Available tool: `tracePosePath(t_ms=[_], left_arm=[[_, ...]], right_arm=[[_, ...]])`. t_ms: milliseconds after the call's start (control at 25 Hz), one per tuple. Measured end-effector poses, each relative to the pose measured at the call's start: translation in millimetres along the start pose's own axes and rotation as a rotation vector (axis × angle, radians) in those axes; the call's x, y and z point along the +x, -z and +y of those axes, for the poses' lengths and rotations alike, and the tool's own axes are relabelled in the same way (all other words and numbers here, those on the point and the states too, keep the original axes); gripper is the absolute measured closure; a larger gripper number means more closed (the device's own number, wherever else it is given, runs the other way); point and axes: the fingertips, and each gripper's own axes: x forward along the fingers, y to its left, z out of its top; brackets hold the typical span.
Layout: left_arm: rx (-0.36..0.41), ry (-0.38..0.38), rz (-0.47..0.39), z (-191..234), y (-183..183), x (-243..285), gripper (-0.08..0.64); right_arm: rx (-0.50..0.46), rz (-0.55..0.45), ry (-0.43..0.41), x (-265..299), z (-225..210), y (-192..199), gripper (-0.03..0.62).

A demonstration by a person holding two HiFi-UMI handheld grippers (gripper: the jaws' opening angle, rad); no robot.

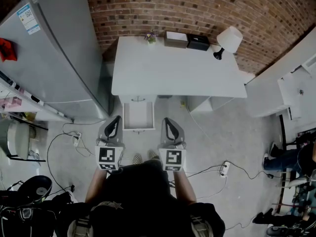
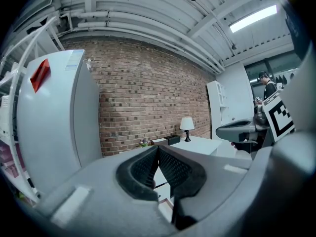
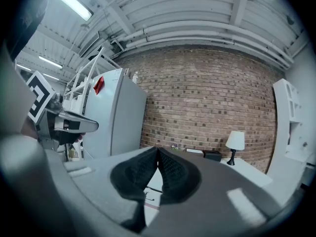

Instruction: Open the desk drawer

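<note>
In the middle of the head view, the drawer (image 1: 138,116) stands pulled out from under the white tabletop (image 1: 177,68), its front toward the person, so the opening step looks done or nearly so. The left claw (image 1: 116,120) and the right claw (image 1: 168,122) hover either side of its front, near it but not touching, each pinched fully together with nothing between the pads. Any further pull would call for one claw to spread and take the front handle.

White desk drawer (image 1: 138,116) pulled out, level, front toward you; just ahead of your jaws, between left gripper (image 1: 117,120) and right gripper (image 1: 167,121), touching neither.
</note>
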Motion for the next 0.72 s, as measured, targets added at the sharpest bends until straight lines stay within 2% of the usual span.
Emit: tracePosePath(t_ms=[720], left_arm=[[0.000, 0.014, -0.006, -1.7, -1.1, 1.2, 0.549]], right_arm=[[0.001, 0.014, 0.018, -0.1, -3.9, -2.1, 0.586]])
